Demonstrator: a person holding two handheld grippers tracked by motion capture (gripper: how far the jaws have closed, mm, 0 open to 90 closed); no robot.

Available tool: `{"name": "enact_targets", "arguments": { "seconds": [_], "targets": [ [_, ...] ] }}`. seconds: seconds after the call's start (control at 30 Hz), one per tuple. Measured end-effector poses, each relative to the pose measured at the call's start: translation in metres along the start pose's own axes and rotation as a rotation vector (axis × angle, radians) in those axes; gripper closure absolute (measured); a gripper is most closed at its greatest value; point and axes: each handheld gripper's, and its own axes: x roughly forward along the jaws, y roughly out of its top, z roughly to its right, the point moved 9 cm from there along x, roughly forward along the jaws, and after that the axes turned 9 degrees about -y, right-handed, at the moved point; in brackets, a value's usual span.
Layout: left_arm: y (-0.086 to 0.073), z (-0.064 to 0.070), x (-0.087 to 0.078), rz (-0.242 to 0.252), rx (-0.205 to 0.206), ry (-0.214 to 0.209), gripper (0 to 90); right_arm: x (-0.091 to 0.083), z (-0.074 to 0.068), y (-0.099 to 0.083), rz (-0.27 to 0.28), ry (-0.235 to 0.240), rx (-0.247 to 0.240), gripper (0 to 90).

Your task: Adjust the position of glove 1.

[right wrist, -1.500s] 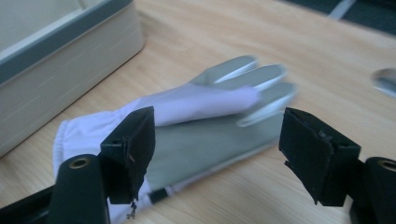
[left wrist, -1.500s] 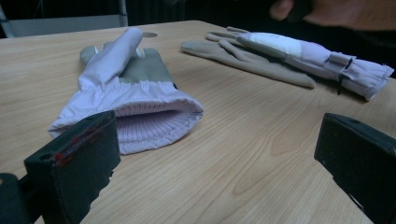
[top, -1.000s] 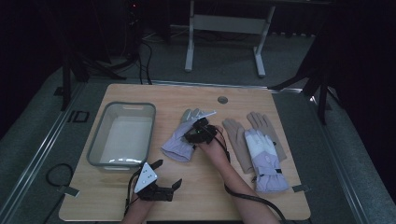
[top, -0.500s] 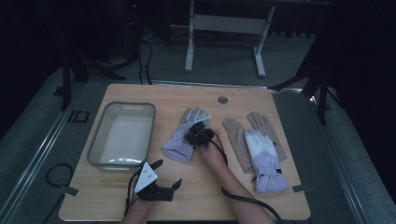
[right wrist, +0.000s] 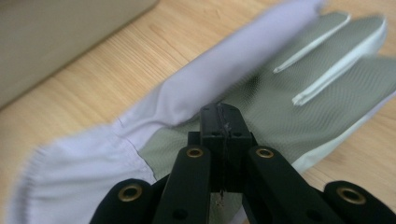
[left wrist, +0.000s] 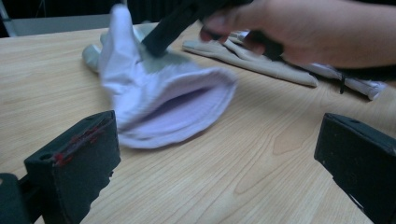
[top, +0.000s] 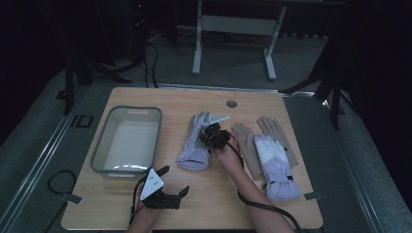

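Observation:
A lavender glove [top: 192, 150] with a grey palm lies palm up at the middle of the table. Its open cuff [left wrist: 187, 112] faces my left gripper. My right gripper [top: 210, 133] is down on the palm [right wrist: 280, 93]. Its jaws are pressed together at the tips [right wrist: 221, 116] and seem to pinch the palm fabric. The glove is blurred in both gripper views. My left gripper [top: 174, 180] rests near the table's front edge, short of the cuff. It is open with nothing between its fingers [left wrist: 74, 163].
A clear plastic bin [top: 104, 145] stands at the left, its floor bare. Two beige gloves [top: 245, 141] and a white and lavender glove [top: 274, 167] lie at the right. A round grommet [top: 231, 104] sits near the far edge.
My right gripper has shifted slightly to the right over the glove's palm, and the glove stirs with it. The left gripper has stayed where it was.

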Motion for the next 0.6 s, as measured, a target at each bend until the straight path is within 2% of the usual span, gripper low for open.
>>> {"name": "enact_targets", "arguments": {
  "seconds": [0.2, 0.3, 0.37, 0.5, 0.6],
  "targets": [
    [0.0, 0.0, 0.0, -0.001, -0.002, 0.004, 0.2, -0.034, 0.007, 0.002, 0.049, 0.013, -0.019, 89.9],
    [0.0, 0.0, 0.0, -0.001, -0.001, 0.005, 0.2, -0.054, 0.008, 0.002, 0.076, 0.038, -0.017, 89.9],
    [0.0, 0.0, 0.0, -0.001, 0.001, 0.007, 0.2, -0.067, 0.006, -0.001, 0.091, 0.058, -0.032, 89.8],
    [0.0, 0.0, 0.001, 0.0, 0.003, 0.01, 0.2, -0.09, 0.004, -0.014, 0.101, 0.102, -0.061, 89.8],
    [0.0, 0.0, 0.001, -0.004, 0.007, 0.011, 0.2, -0.097, 0.004, -0.029, 0.088, 0.116, -0.07, 89.8]
  ]
}}
